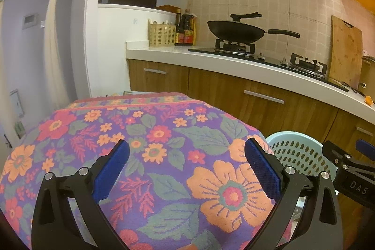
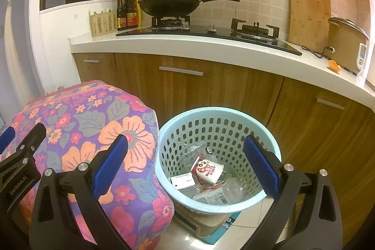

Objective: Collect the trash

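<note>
A pale blue perforated waste basket [image 2: 269,144] stands on the floor beside a surface draped in a floral cloth [image 2: 93,128]. Inside it lie a red-and-white paper cup [image 2: 207,169], a white card [image 2: 182,180], a clear plastic bottle [image 2: 225,192] and crumpled clear wrap [image 2: 194,148]. My right gripper [image 2: 185,165] hovers above the basket, open, with nothing between its blue pads. My left gripper [image 1: 187,168] is open over the floral cloth [image 1: 140,132], holding nothing. The basket's rim [image 1: 295,144] shows at the right of the left wrist view, with the right gripper's arm beyond it.
A white counter [image 2: 187,46] over wooden cabinets [image 2: 211,95] runs behind the basket. On it sit a black wok [image 2: 171,5] on the hob, sauce bottles [image 2: 127,12], a woven utensil holder [image 2: 103,24], a wooden cutting board [image 2: 309,15], a rice cooker [image 2: 346,43] and an orange scrap [image 2: 334,66].
</note>
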### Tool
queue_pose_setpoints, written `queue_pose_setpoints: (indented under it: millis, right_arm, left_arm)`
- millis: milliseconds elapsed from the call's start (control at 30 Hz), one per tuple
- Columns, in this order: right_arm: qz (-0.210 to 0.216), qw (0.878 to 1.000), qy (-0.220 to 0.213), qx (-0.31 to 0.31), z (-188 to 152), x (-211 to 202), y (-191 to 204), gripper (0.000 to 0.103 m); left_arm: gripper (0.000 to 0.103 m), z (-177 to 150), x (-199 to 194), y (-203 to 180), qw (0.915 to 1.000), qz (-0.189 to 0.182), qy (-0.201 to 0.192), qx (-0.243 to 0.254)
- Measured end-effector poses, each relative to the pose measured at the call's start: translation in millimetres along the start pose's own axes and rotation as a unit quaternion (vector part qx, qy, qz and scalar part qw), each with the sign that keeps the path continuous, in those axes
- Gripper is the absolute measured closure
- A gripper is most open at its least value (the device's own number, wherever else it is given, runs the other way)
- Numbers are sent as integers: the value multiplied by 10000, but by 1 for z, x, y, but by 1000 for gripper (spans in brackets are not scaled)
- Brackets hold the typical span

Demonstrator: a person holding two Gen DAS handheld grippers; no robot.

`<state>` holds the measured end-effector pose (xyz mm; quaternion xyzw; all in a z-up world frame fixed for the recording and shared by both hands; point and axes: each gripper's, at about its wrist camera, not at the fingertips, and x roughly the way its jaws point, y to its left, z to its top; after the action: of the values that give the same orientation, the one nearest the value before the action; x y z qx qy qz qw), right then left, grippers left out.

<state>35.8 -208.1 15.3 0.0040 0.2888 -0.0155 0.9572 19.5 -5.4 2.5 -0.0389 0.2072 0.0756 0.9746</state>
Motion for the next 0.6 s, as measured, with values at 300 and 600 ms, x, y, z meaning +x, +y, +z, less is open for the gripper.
queue_pose_setpoints:
  millis: [300,600]
  right_arm:
    - [-16,10000,21,13,0,1,-2,9]
    - [4,10000,28,14,-1,1,0,9]
  left_arm:
    - [8,-1,2,0,10000,-29,65,-23]
    - [8,-2,1,-2,10000,-5,47,2]
